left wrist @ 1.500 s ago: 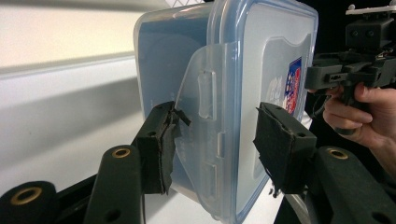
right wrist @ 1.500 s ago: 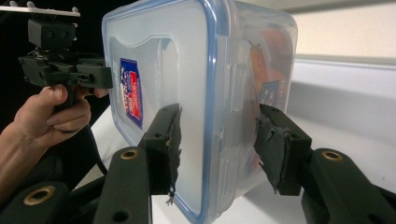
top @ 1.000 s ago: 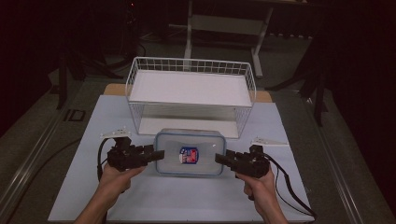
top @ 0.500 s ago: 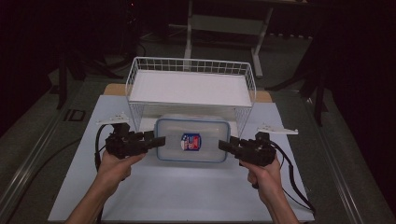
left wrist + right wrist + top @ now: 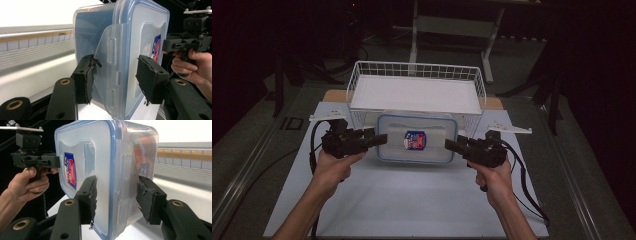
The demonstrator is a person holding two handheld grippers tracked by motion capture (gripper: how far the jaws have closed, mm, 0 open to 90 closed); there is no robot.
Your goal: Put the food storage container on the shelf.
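A clear plastic container (image 5: 417, 137) with a blue-rimmed lid and a red-and-blue label hangs level above the white mat, just in front of the wire basket (image 5: 417, 65). My left gripper (image 5: 379, 139) is shut on its left end and my right gripper (image 5: 452, 145) is shut on its right end. In the left gripper view the pads of my left gripper (image 5: 116, 75) clamp the container (image 5: 140, 37) across its lid and base, over a side clasp. The right gripper view has my right gripper (image 5: 116, 195) pressing the container (image 5: 85, 150) the same way. Orange contents show through the wall.
The white wire basket has a white floor and stands at the far side of the white mat (image 5: 412, 200). Cables trail from both grippers over the mat. Dark floor and table legs surround the table.
Both hands have risen and moved away from me, carrying the container up off the mat and closer to the basket's front wall. The grips have not changed.
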